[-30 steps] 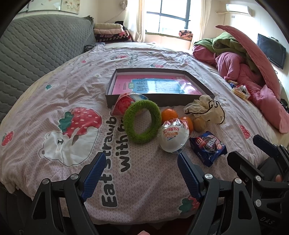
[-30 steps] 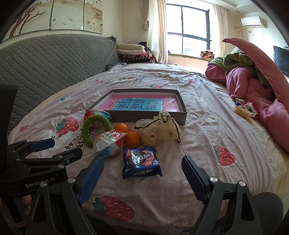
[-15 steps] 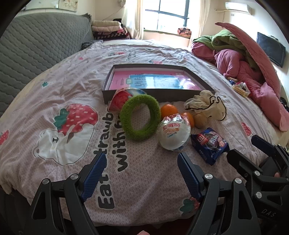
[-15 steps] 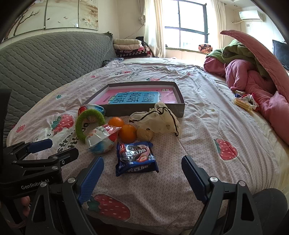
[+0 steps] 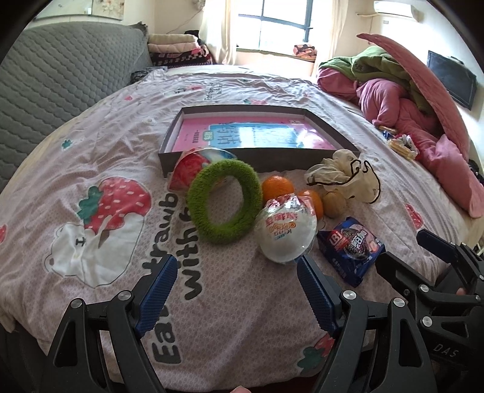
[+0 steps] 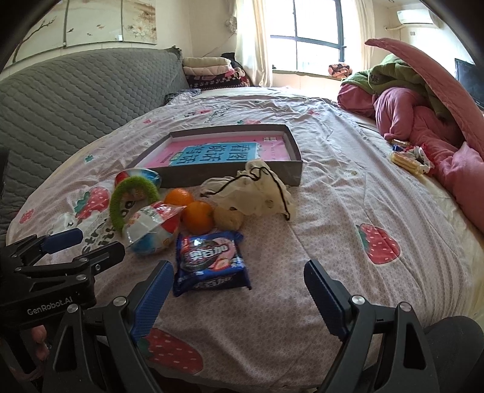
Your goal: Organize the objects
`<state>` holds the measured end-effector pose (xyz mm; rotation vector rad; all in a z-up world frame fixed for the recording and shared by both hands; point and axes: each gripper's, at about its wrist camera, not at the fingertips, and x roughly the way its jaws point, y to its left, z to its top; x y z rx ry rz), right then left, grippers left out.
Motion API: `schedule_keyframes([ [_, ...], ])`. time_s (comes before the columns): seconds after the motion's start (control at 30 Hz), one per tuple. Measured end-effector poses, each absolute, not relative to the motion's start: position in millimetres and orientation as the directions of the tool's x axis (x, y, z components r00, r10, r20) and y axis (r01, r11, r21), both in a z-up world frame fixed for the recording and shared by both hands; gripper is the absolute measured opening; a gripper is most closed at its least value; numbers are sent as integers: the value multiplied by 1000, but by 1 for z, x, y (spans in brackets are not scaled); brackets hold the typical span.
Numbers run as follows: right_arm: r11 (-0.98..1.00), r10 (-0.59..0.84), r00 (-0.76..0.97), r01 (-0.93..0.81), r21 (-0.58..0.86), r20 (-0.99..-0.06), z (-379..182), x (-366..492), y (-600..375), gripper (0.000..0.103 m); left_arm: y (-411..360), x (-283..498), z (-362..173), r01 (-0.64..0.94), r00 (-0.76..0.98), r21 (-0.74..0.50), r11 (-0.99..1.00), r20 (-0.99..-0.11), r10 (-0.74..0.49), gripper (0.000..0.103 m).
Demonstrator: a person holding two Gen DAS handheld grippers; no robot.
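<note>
Bedspread (image 5: 127, 121) clutter beyond both gaping, empty claws; painting (image 6: 90, 24) solely right view.

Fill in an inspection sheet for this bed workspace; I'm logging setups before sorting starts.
Surface: strawberry-print bedsheet, wrinkled.
Job's things: grey box holding a pink book; in front, green ring, two oranges, blue snack packet, wrapped ball, drawstring pouch.
Clutter: bedding heap, snack wrappers.
Grippers: left gripper and right gripper open, empty.
Cables: nothing seen.
Surroundings: window, grey headboard.
</note>
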<state>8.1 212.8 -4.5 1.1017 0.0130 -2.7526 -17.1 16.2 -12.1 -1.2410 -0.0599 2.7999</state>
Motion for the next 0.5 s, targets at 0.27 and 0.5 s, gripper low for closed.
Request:
schedule_keyframes([
  [0.27,-981,-169,-685,183,58,-708,-13,2,211,87,23,-26,-8,-72,-663,-103,-992,-738,125,82],
  [0.5,-976,-185,-675,213,51,-715,-15,2,205,87,29,-37,-8,-94,-643,-109,-990,-752,144,82],
])
